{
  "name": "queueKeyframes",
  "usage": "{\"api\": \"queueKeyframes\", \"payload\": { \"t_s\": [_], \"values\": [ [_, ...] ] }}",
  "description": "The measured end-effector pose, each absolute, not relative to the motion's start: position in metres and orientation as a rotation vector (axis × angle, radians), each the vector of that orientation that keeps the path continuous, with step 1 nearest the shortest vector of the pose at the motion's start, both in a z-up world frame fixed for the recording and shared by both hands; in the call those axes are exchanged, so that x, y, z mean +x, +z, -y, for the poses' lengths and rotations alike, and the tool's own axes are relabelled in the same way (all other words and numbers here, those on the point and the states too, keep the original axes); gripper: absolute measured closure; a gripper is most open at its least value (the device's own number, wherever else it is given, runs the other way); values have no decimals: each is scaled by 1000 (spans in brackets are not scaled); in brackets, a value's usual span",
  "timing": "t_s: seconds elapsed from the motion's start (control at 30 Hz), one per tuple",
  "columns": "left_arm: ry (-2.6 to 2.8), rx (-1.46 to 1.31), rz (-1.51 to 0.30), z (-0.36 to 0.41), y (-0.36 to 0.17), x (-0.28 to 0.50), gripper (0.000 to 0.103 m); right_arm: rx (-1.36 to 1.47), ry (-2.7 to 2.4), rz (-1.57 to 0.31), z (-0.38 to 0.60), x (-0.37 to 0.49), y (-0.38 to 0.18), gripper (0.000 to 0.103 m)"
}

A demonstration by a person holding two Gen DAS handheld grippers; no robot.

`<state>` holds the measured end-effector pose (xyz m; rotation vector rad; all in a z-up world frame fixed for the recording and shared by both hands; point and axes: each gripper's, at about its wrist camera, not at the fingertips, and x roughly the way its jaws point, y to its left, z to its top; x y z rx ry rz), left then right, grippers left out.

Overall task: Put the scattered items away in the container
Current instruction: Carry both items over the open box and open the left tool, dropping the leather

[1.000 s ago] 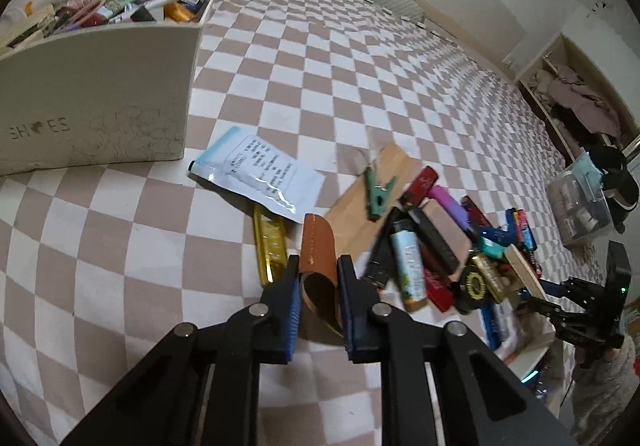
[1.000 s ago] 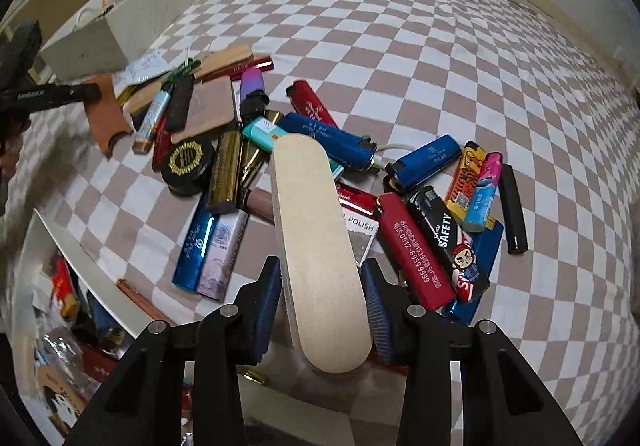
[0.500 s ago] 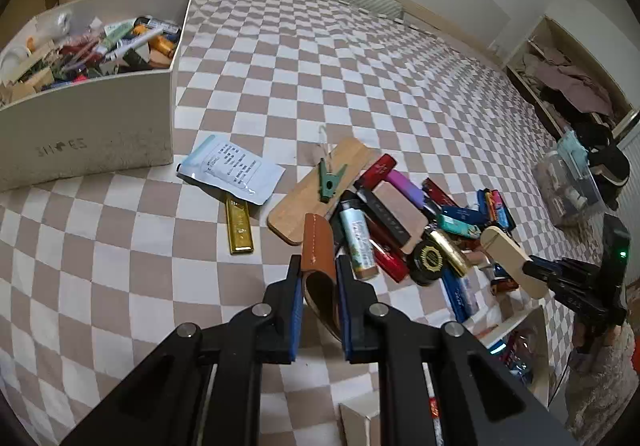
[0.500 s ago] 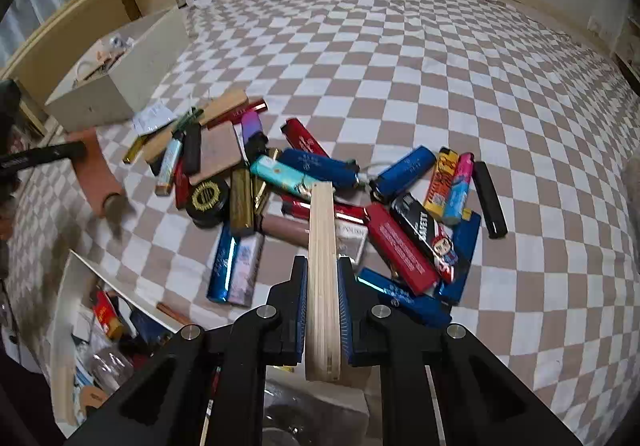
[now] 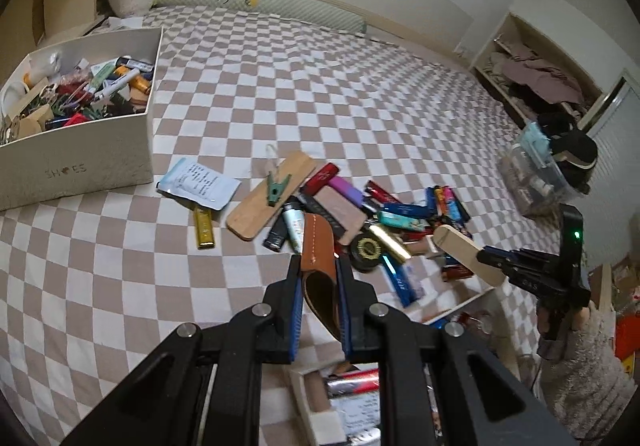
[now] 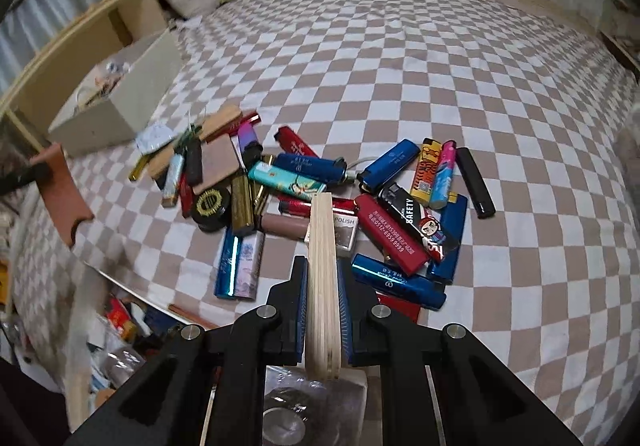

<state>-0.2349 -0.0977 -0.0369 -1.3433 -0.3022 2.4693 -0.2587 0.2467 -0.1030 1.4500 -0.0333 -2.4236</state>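
My left gripper (image 5: 319, 270) is shut on a brown leather sleeve (image 5: 318, 246), held above the checkered bed; it also shows at the left of the right wrist view (image 6: 60, 186). My right gripper (image 6: 323, 278) is shut on a pale wooden board (image 6: 322, 246) held edge-on; this board shows in the left wrist view (image 5: 464, 252). A pile of lighters (image 6: 384, 202) and small items lies below. The cream box (image 5: 80, 162), full of items, stands at far left of the bed and shows in the right wrist view (image 6: 120, 106).
A second wooden board (image 5: 272, 198) with a green clip (image 5: 276, 188), a white sachet (image 5: 198, 188) and a gold lighter (image 5: 204, 228) lie between pile and box. The bed edge and floor clutter (image 6: 120, 326) lie near me. A shelf (image 5: 532, 74) stands at right.
Both grippers have risen and pulled back, so the bed looks farther. The wooden board in my right gripper turned from flat-face to edge-on. The box has shifted left in view.
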Motion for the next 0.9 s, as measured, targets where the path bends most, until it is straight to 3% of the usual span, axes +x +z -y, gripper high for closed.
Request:
{"api": "queueKeyframes", "payload": {
  "t_s": [0.43,0.9],
  "values": [
    [2447,-1350,235,76,-18,-197,88,1374,-2322,318,-259,-221,-61,88],
    [2394,-1369,114,53,-16,-155,88,1348,-2251,422,-256,-167,-46,88]
  ]
}}
